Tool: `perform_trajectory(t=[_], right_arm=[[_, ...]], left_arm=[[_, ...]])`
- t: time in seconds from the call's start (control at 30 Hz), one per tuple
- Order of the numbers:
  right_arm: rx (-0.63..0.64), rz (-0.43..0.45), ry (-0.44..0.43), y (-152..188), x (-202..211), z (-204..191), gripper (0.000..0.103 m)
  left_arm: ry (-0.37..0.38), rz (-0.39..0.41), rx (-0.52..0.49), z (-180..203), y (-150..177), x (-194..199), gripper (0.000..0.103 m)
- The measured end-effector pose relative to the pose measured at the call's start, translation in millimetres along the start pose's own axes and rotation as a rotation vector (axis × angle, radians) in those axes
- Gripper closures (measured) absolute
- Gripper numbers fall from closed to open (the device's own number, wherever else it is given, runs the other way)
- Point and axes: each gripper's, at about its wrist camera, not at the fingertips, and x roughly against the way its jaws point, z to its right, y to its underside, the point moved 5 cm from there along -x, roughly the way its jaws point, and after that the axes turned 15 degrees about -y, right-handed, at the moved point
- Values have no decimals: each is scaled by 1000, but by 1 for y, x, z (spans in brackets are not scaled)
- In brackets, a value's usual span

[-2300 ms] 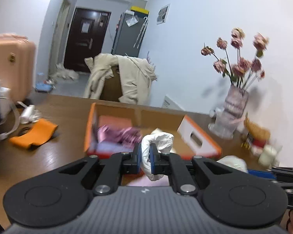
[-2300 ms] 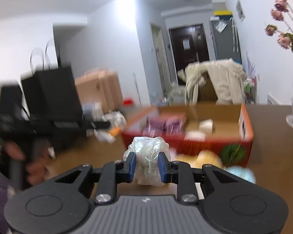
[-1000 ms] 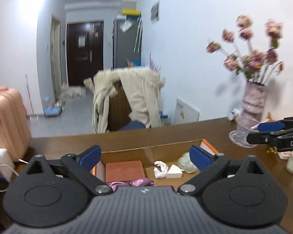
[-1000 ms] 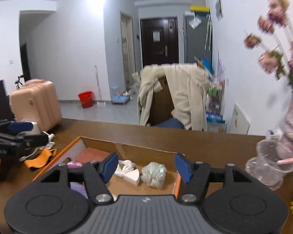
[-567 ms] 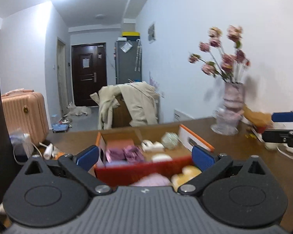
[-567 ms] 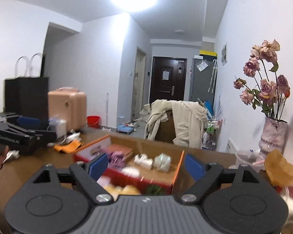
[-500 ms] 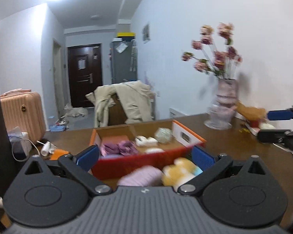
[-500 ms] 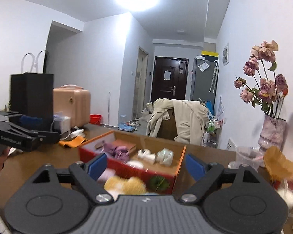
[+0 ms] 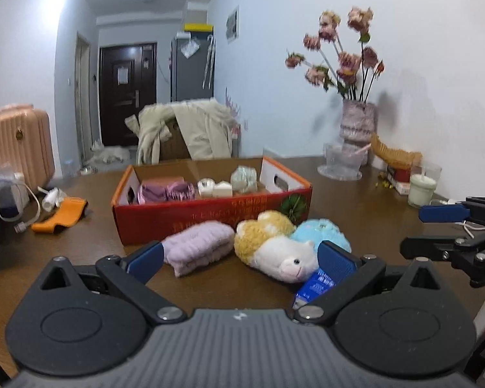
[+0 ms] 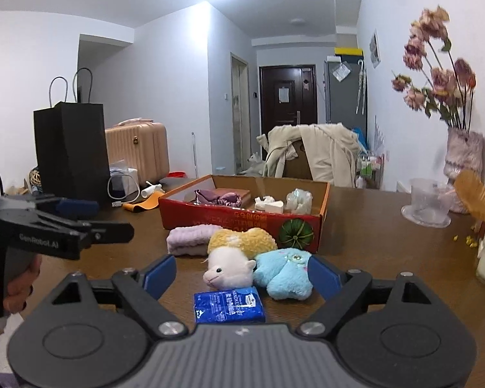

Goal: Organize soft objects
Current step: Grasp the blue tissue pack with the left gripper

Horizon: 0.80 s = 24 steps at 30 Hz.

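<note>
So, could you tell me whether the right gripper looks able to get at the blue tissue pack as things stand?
Probably yes. The right gripper is open and empty, and the tissue pack lies flat on the table between its fingers, with nothing on top. The sheep toy sits just behind it.

From the left wrist, the blue tissue pack (image 9: 313, 286) at five o'clock is half hidden behind that gripper's right finger (image 9: 338, 260). The blue plush (image 9: 323, 231) sits partly behind the sheep toy (image 9: 274, 249). The red box (image 9: 210, 215) lettering is too blurred to read. The flowers (image 9: 339, 51) smear at one o'clock.
</note>
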Motion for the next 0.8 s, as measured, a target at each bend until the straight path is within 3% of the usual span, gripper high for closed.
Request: perform_trajectory(t=[0.23,0.3,0.47,0.57,0.63,0.7,0.8], right_arm=[[-68,-103,6,18,-50,21,25],[-84,-122,-6,24,-61,25,26],[-139,-193,-10,38,-83,39,53],[-194,-199,-21,41,-82,45,61],[-253,-202,-42,44,-77,46,62],[-285,-208,-62,48,-69,41,63],[-306,-198,-72,49,-60,35,65]], left_arm=[[19,-88,9,2,14,-37,0],[69,-140,21,6,20,-47,0],[286,-305,30,32,38,-64,1],[363,-351,36,46,46,-67,25],[406,-370,31,52,51,-68,53],[404,-372,43,49,53,-71,60],[367,-385,101,33,54,-78,60]])
